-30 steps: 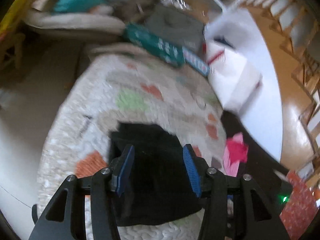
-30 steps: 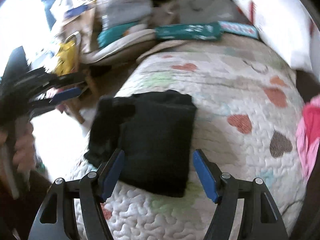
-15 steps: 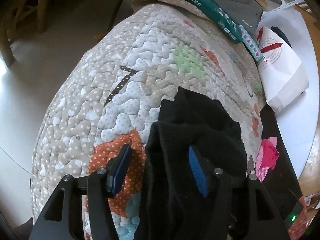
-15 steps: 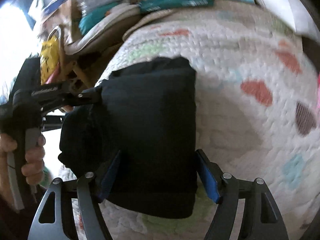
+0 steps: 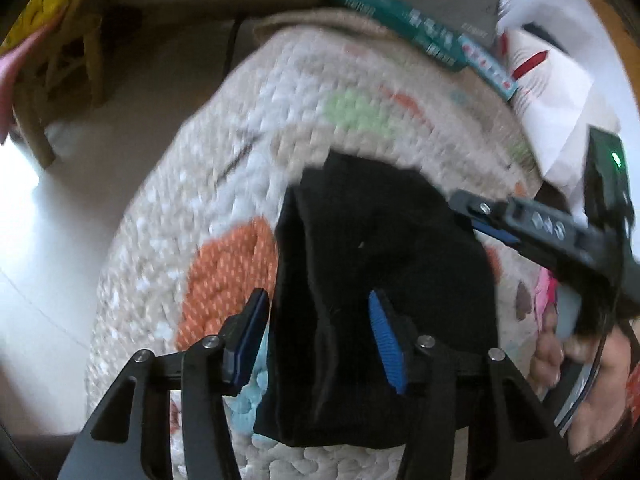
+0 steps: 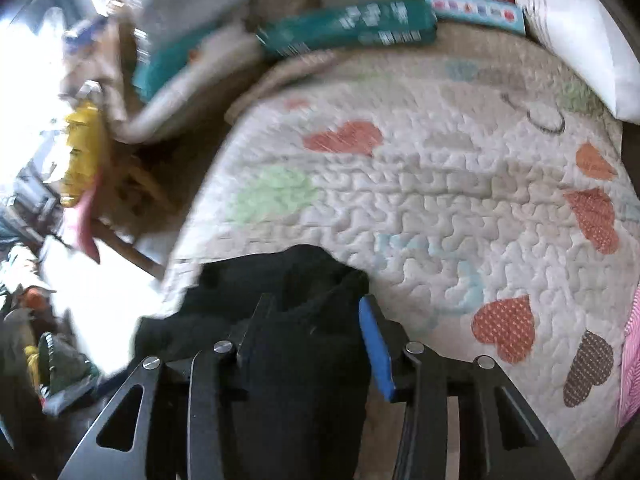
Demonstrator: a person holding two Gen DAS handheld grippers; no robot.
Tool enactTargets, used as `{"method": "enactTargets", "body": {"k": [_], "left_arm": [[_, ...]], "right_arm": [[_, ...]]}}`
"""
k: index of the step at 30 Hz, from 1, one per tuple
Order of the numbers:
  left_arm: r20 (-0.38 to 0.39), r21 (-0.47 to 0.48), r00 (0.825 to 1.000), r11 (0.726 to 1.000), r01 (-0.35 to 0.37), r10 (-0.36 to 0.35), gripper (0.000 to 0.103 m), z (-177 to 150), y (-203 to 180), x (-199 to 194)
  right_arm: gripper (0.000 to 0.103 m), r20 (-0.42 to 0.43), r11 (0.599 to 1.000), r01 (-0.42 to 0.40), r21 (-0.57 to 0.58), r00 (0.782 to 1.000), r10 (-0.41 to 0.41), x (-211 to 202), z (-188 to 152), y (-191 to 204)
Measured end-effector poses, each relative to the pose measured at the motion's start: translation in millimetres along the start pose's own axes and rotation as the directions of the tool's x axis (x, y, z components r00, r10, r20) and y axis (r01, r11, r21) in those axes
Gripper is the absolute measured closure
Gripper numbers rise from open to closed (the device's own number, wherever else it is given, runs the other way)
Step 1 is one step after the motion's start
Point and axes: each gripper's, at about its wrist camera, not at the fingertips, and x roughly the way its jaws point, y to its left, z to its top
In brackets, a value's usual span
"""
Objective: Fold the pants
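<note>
The black pants lie folded in a thick bundle on a quilted cover with hearts. My left gripper straddles the bundle's left edge, jaws closing. Its right pad lies on the cloth, and a thin strip of quilt still shows beside its left pad. In the right wrist view the pants fill the gap of my right gripper. Its jaws are closing, with both pads against the cloth at the bundle's far end. The right gripper's fingers reach in from the right, held by a hand.
Long teal boxes and a white paper bag lie along the quilt's far edge. A pink cloth lies at the right. The quilt drops off on the left to a pale floor with a wooden chair.
My right gripper has slid over the pants to their far end and narrowed on the cloth. My left gripper has sunk closer to the bundle's left edge. The bundle is more bunched.
</note>
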Motion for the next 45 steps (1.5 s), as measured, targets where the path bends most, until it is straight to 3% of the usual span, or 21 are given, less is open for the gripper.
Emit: {"method": "enactTargets", "body": {"k": [1, 2, 3, 5, 9, 13, 16, 17, 18, 20, 24, 29, 32, 34, 36, 39, 43, 45], "left_arm": [[-0.012, -0.008, 1.0, 1.0, 0.002, -0.002, 0.052, -1, 2, 3], [-0.018, -0.014, 1.0, 1.0, 0.0, 0.0, 0.052, -1, 3, 6], [-0.018, -0.013, 1.0, 1.0, -0.001, 0.001, 0.052, -1, 3, 5], [-0.016, -0.009, 1.0, 1.0, -0.007, 0.007, 0.052, 0, 1, 5], [0.001, 0.024, 0.999, 0.999, -0.037, 0.037, 0.052, -2, -4, 6], [0.029, 0.064, 0.998, 0.996, -0.054, 0.053, 0.052, -1, -10, 0], [0.074, 0.053, 0.997, 0.998, -0.029, 0.025, 0.052, 3, -8, -13], [0.092, 0.043, 0.996, 0.999, -0.017, 0.013, 0.052, 4, -6, -17], [0.11, 0.027, 0.994, 1.0, -0.001, -0.002, 0.052, 7, -2, -22], [0.123, 0.0, 0.992, 1.0, 0.01, -0.01, 0.052, 10, 4, -26], [0.112, -0.077, 0.994, 0.997, 0.024, -0.015, 0.052, 12, 21, -25], [0.103, -0.014, 0.993, 0.998, -0.063, 0.064, 0.052, 9, 10, -15], [0.081, -0.001, 0.994, 0.998, -0.069, 0.069, 0.051, 8, 8, -10], [0.072, 0.009, 0.995, 0.997, -0.072, 0.071, 0.05, 7, 7, -9], [0.064, 0.014, 0.995, 0.997, -0.073, 0.072, 0.049, 8, 6, -9], [0.058, 0.013, 0.996, 0.997, -0.071, 0.07, 0.049, 8, 6, -8], [0.063, 0.011, 0.997, 0.999, -0.053, 0.052, 0.049, 9, 4, -9], [0.069, 0.004, 0.997, 1.0, -0.025, 0.025, 0.049, 8, 5, -11]], "right_arm": [[0.056, -0.047, 1.0, -0.012, 0.027, 0.999, 0.013, 15, 1, -3], [0.068, -0.089, 0.999, -0.011, 0.046, 0.996, 0.015, 27, 2, -5], [0.09, -0.117, 0.999, 0.0, 0.052, 0.993, 0.006, 35, 2, -5], [0.093, -0.121, 0.998, 0.0, 0.065, 0.993, 0.008, 40, 5, -8], [0.098, -0.032, 0.984, -0.022, 0.177, 0.999, 0.028, 34, 23, -27], [0.097, 0.012, 0.978, 0.019, 0.207, 1.0, -0.022, 23, 30, -40], [0.088, 0.025, 0.975, -0.011, 0.22, 1.0, 0.005, 6, 19, -50], [0.073, 0.029, 0.975, -0.025, 0.219, 0.999, 0.019, 0, 12, -53], [0.049, 0.031, 0.977, -0.031, 0.21, 0.999, 0.025, -5, 8, -54], [0.033, 0.046, 0.984, -0.026, 0.174, 0.999, 0.018, -16, -8, -57], [0.033, 0.059, 0.991, -0.028, 0.131, 0.998, 0.02, -26, -35, -58], [0.035, 0.046, 0.998, -0.037, 0.041, 0.998, 0.035, -23, -22, -37], [0.035, -0.044, 0.998, 0.044, -0.055, 0.998, -0.046, 5, -7, -15], [0.038, -0.11, 0.982, 0.132, -0.132, 0.983, -0.147, 30, 3, -10], [0.038, -0.108, 0.955, 0.237, -0.178, 0.96, -0.258, 42, 11, -15], [0.038, -0.02, 0.939, 0.336, -0.074, 0.941, -0.338, 23, 27, -37], [0.036, 0.034, 0.978, 0.17, 0.119, 0.984, -0.175, -14, 27, -71], [0.036, 0.055, 0.984, 0.073, 0.163, 0.995, -0.083, -28, 15, -82]]}}
